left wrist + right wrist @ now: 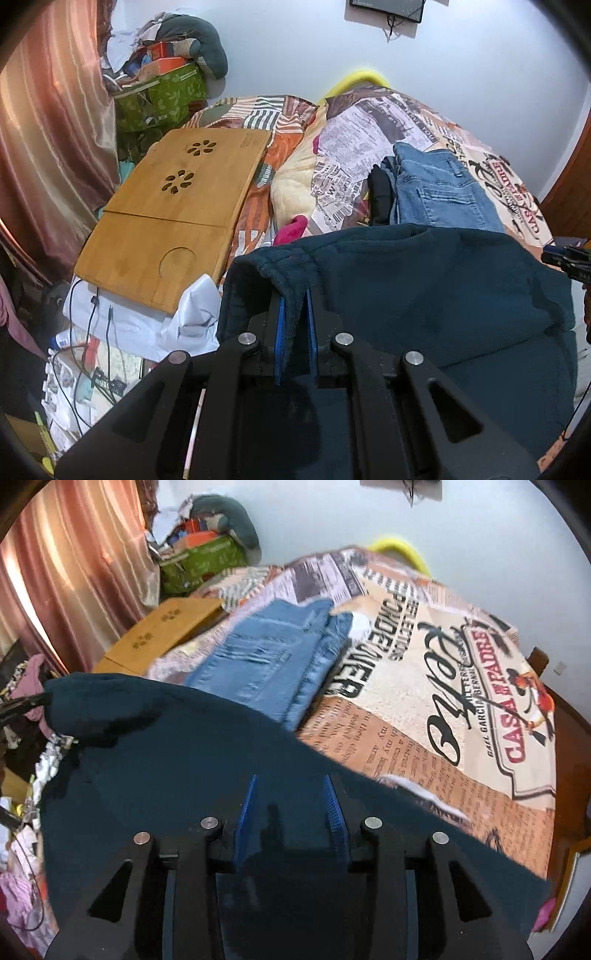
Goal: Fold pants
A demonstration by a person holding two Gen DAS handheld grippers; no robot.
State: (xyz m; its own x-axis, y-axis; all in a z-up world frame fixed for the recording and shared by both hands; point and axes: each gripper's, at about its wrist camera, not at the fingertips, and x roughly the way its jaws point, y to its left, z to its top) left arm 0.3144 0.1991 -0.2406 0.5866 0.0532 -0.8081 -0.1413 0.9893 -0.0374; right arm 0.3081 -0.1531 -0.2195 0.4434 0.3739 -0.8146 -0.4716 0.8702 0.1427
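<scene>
Left tool (294, 295) is clamped on a raised fold of the dark teal pants (424, 295), its two blue pads pressed against the bunched, ribbed-looking edge that stands up between them. Right tool (291, 786) has its fingers apart, hovering over the broad flat part of the same pants, with nothing between the pads; whether the tips touch the cloth cannot be told from this view.

The pants lie across the near part of the bed (424, 738), over the printed newspaper-style bedcover, and the left side of the cloth is lifted off it by the grip. Just beyond them sits a stack of folded blue jeans (273, 664), with a dark garment (380, 192) beside it. A wooden lap tray (177, 206) rests to the left on the cluttered side of the bed, well clear of the work.

Judging by this, the task is in an early or middle fold: one edge has been picked up and is ready to be carried over the rest of the garment. The next move probably calls for the right tool to close on the matching edge or corner on its side, so both hold the same hem line, then for both to lift and travel together so the cloth lands flat. Thick, soft fabric like this may sag or slip, so an even pull would matter.
</scene>
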